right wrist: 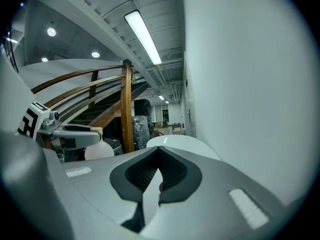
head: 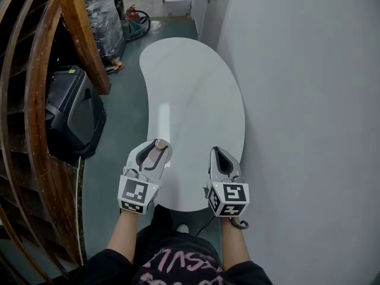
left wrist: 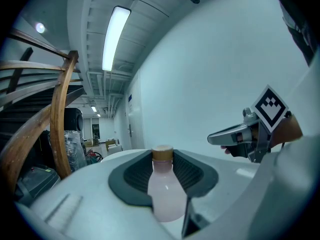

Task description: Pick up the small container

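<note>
Gripping the small container (left wrist: 164,191), a pale pinkish bottle w/ a tan cap, the left gripper (head: 152,150) had its fingers closed on the body, over the near edge of the white table (head: 190,82). The right gripper (right wrist: 159,159) sat beside it, fingers together, empty. Grasp looked done. Whether the bottle was clear of the table couldn't be told, so the lift was prob. still left. No label or brand was legible.
</note>
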Tool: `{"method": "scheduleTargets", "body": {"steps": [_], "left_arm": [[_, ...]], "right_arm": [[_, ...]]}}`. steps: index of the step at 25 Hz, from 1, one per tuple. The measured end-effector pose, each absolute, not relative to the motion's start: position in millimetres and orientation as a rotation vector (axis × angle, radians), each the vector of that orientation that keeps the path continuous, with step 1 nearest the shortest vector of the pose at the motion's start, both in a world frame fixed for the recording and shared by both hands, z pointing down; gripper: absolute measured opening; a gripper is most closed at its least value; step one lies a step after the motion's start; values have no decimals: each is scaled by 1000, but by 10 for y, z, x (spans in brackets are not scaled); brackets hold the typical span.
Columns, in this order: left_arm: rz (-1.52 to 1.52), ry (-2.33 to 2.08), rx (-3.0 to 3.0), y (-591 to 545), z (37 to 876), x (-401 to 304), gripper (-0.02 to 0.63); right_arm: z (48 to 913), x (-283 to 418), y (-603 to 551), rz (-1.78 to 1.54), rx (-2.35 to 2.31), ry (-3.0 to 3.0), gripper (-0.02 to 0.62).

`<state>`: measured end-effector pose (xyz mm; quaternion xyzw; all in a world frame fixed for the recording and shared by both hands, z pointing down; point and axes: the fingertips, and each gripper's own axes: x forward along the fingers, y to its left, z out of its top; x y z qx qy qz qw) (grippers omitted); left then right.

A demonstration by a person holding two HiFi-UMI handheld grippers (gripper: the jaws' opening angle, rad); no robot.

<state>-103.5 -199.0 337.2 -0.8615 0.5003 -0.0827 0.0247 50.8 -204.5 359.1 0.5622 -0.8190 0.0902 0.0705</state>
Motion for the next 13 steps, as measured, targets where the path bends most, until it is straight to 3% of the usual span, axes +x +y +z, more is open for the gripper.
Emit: {"method": "scheduleTargets", "body": {"steps": [13], "left_arm": [[-255, 1572, -2662, -2023, 3396, -1030, 129]], "right_arm": [[3613, 549, -2087, 262, 1668, -2466, 9]]}}
